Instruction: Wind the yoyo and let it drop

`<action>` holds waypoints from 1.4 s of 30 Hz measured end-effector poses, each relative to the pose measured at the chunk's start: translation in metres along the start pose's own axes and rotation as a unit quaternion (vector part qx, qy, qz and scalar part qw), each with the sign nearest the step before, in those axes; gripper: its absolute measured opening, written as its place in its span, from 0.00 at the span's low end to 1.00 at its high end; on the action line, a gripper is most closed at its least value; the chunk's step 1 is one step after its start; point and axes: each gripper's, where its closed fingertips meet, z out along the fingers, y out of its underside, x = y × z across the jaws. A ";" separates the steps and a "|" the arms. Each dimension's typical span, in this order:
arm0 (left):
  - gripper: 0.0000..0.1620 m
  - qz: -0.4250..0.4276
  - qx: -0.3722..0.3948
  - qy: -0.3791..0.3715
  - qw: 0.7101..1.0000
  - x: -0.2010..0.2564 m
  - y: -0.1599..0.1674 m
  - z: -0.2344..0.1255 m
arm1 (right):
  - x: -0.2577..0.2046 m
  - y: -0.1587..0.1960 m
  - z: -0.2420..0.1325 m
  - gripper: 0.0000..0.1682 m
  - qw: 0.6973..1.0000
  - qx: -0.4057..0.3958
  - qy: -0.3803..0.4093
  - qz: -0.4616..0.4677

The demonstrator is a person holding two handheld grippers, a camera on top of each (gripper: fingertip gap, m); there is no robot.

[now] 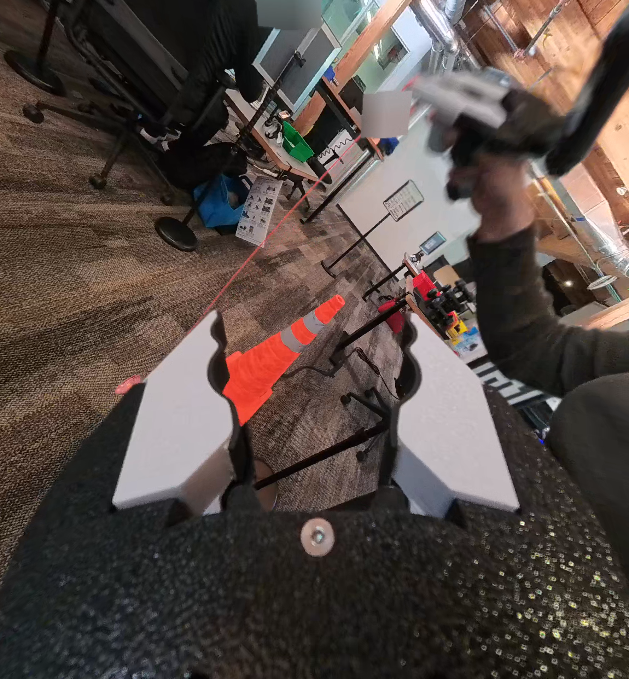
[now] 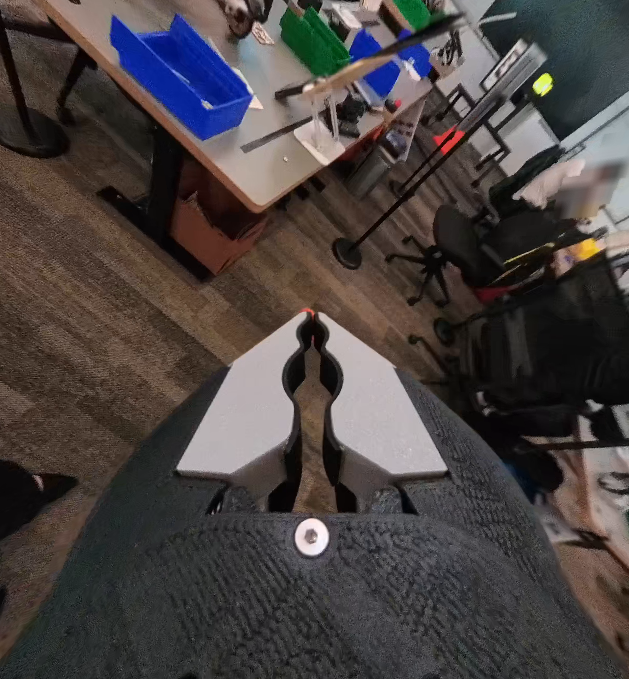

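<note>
My left gripper (image 1: 311, 319) is open wide and empty, and points down at the carpet. A thin red string (image 1: 276, 231) runs from the upper right down to its left finger and passes behind it. A small blurred pinkish-red thing (image 1: 127, 385), probably the yoyo, shows just left of that finger. My right gripper (image 2: 309, 316) is shut, with the red string (image 2: 311, 336) pinched at its tips. It also shows blurred in the left wrist view (image 1: 421, 88), held high in a hand (image 1: 496, 198) with a dark sleeve.
An orange traffic cone (image 1: 287, 352) lies on the carpet ahead of my left gripper, next to black stand legs (image 1: 364, 404). A table (image 2: 268, 172) with a blue bin (image 2: 180, 77) and green bins stands ahead of my right gripper. Office chairs (image 2: 456, 239) and a pole base (image 2: 347, 253) are nearby. My hands' fingertips stand some 30 cm from each other.
</note>
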 end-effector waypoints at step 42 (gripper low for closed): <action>0.58 -0.026 -0.035 0.007 0.999 -0.010 0.022 0.005 | -0.047 0.067 0.033 0.00 0.996 -0.046 -0.071 0.030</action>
